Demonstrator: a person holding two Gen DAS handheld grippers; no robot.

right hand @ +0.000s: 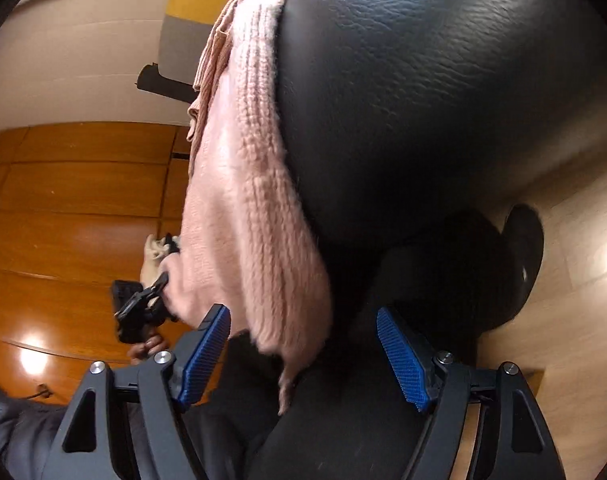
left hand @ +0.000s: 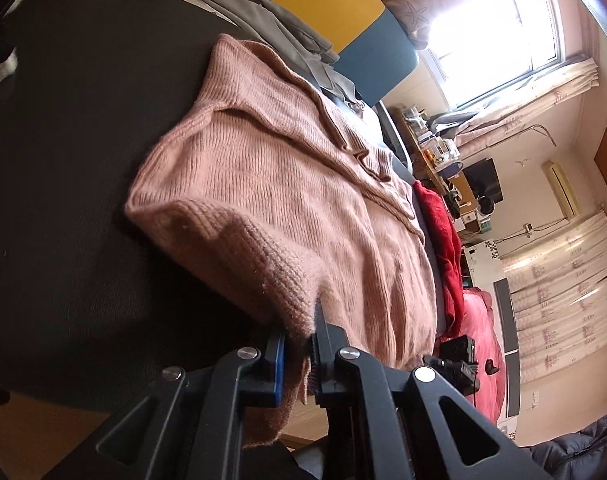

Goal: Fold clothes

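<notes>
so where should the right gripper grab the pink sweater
Take the loose corner of the pink sweater hanging off the black seat, coming from below. It dangles free between the open right gripper; the left gripper holds the other corner.

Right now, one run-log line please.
left gripper: shut on pink knit sweater | right gripper: open, sweater hem hanging between pads | black seat

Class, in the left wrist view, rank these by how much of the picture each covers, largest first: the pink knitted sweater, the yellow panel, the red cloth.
1. pink knitted sweater, by far the largest.
2. and 3. yellow panel and red cloth look alike in area; too close to rank.
</notes>
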